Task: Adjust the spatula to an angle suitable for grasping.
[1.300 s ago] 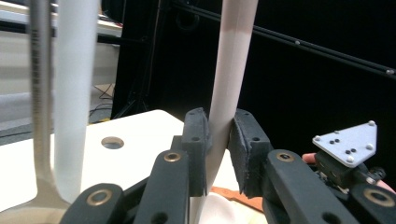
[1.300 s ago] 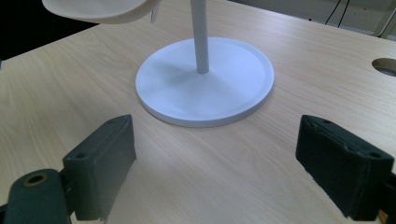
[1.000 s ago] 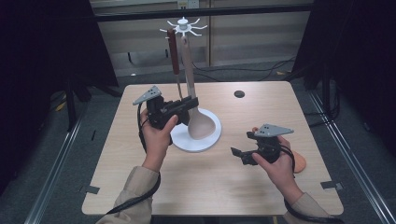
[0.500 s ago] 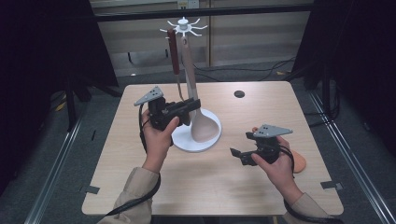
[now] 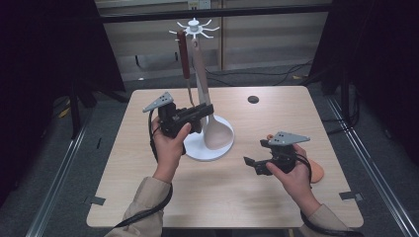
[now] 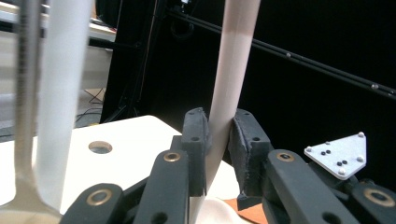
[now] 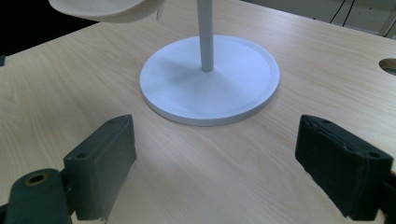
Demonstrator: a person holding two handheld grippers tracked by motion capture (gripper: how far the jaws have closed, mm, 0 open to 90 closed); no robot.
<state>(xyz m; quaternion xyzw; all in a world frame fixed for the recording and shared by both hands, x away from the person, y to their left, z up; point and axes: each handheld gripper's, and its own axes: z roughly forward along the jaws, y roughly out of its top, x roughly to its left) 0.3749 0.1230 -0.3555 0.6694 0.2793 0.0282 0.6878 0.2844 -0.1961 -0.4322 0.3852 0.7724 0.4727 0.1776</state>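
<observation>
Left claw (image 5: 205, 110): clamped on the ladle (image 5: 216, 132) handle, beside the rack (image 5: 197, 148) pole.
Right claw (image 5: 252, 164): wide open, empty, over the desk (image 5: 237, 197).
Progress: ladle apparently hooked on top; release remains.

High view: table (image 5: 222, 197) evenly lit from overhead, surroundings at 9 and 3 o'clock nearly black, soft short shadows under hands, slight softness overall, no glare. Left gripper view: background black from 12 to 3 o'clock, white pole (image 6: 63, 93) at 9 o'clock blurred and out of focus, pads (image 6: 245, 154) sharper. Right gripper view: bright, even light, stand base (image 7: 210, 79) sharp with a faint shadow toward 9 o'clock, near pads slightly soft, mild stretch at edges.
</observation>
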